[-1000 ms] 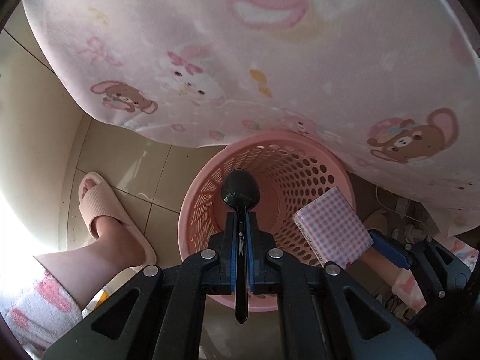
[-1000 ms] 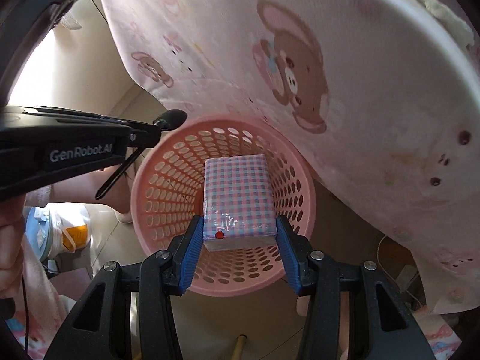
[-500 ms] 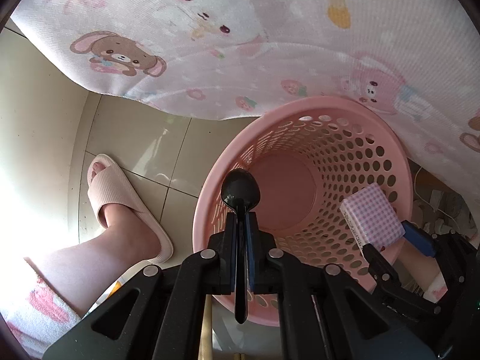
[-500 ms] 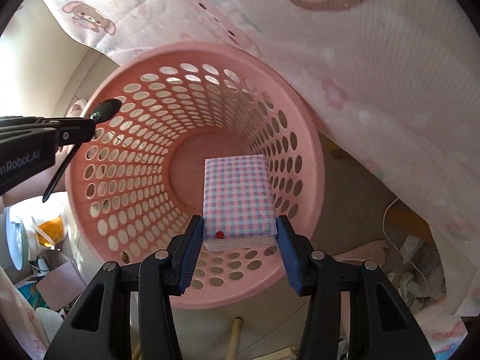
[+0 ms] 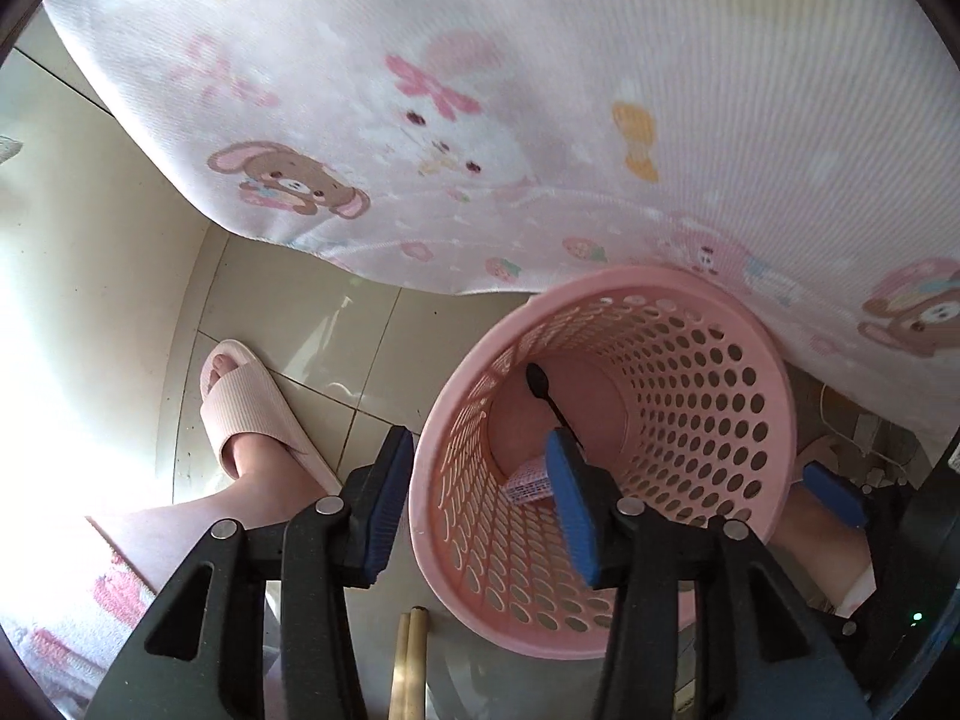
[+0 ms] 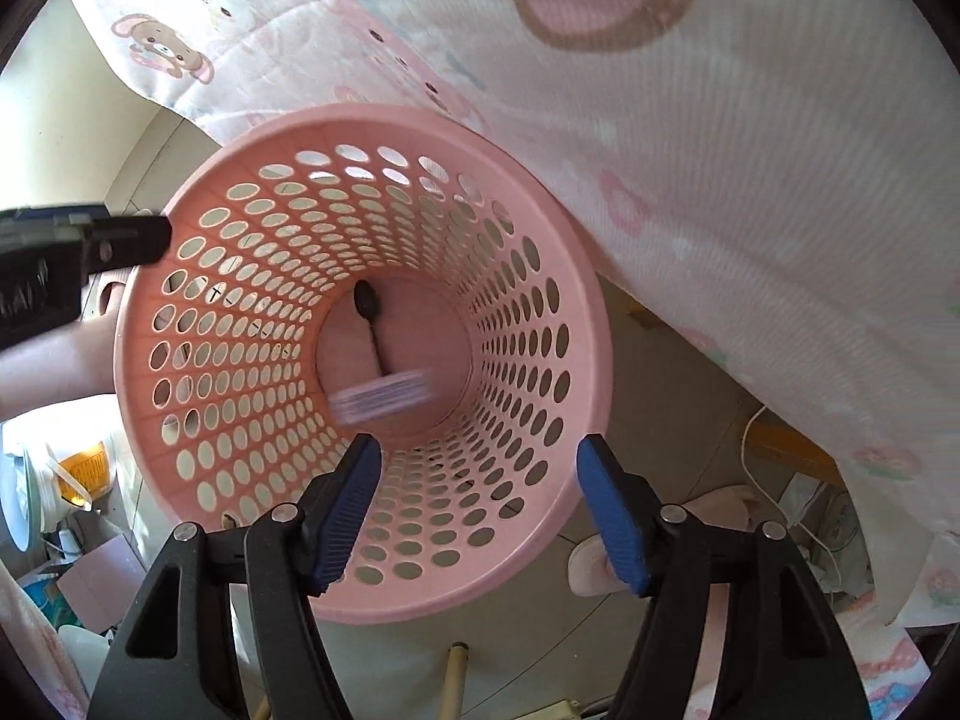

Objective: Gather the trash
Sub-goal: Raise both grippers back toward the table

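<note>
A pink perforated basket [image 5: 600,279] [image 6: 390,120] stands on the floor below both grippers. A black plastic spoon [image 5: 543,396] [image 6: 367,306] lies loose inside it near the bottom. Beside the spoon, the pink-and-blue checked tissue pack [image 6: 384,396] [image 5: 528,483] is motion-blurred low in the basket. My left gripper [image 5: 480,510] points down over the basket's left rim; its jaws are opening with nothing held. My right gripper [image 6: 480,510] hangs over the basket mouth, jaws opening and empty. The right gripper's blue pad [image 5: 834,495] shows past the basket, and the left gripper [image 6: 90,246] juts in from the left.
A pink cartoon-print cloth [image 5: 540,120] overhangs the basket's far side. A person's foot in a pink slipper [image 5: 252,414] stands on the tiled floor to the left. Wooden sticks [image 5: 408,660] lie near the basket. A white bucket [image 6: 78,474] and cables [image 6: 780,450] clutter the sides.
Both grippers went from shut to open. The spoon left the left jaws and the checked pack left the right jaws; both dropped into the basket.
</note>
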A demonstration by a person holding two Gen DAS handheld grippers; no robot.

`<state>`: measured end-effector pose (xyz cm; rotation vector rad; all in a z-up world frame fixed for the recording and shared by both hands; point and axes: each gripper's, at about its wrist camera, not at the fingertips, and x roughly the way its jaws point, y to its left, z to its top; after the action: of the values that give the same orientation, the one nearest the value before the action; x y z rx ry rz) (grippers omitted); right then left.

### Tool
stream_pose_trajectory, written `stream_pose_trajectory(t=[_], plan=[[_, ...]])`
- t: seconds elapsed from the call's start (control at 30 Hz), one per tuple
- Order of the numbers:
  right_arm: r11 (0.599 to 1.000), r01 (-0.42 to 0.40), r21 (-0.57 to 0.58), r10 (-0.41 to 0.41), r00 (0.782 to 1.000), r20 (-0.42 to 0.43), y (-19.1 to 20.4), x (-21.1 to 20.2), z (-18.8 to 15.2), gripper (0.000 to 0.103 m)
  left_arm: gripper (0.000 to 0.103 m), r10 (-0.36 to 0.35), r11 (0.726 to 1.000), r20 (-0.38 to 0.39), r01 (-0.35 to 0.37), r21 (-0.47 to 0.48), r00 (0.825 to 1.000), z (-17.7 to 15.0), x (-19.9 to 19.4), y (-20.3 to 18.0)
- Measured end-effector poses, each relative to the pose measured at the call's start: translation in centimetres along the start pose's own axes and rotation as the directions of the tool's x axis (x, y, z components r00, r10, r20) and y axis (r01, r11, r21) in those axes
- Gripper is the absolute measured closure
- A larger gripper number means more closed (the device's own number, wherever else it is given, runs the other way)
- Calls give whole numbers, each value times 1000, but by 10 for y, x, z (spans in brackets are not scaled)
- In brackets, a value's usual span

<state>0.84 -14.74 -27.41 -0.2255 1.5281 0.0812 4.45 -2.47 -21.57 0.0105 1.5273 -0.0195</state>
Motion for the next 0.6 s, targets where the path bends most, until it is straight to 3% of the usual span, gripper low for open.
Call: stream_pose_trajectory(t=[0.17, 0.3, 0.47, 0.6], plan=[[1000, -18, 13, 17, 996, 83, -3, -45, -2, 33, 39, -9, 1000, 125, 7, 14, 992, 2, -48, 1], [998, -51, 32, 45, 983, 178, -8, -86, -7, 30, 32, -9, 999, 238, -1, 45, 971, 1, -84, -3], [996, -47, 73, 21, 946, 323, -17, -140, -13, 30, 21, -11, 998, 366, -11, 57, 931, -2, -122, -2], [995, -40, 92, -2, 911, 412, -21, -178, -19, 30, 19, -21, 999, 412, 4, 43, 911, -1, -140, 4]])
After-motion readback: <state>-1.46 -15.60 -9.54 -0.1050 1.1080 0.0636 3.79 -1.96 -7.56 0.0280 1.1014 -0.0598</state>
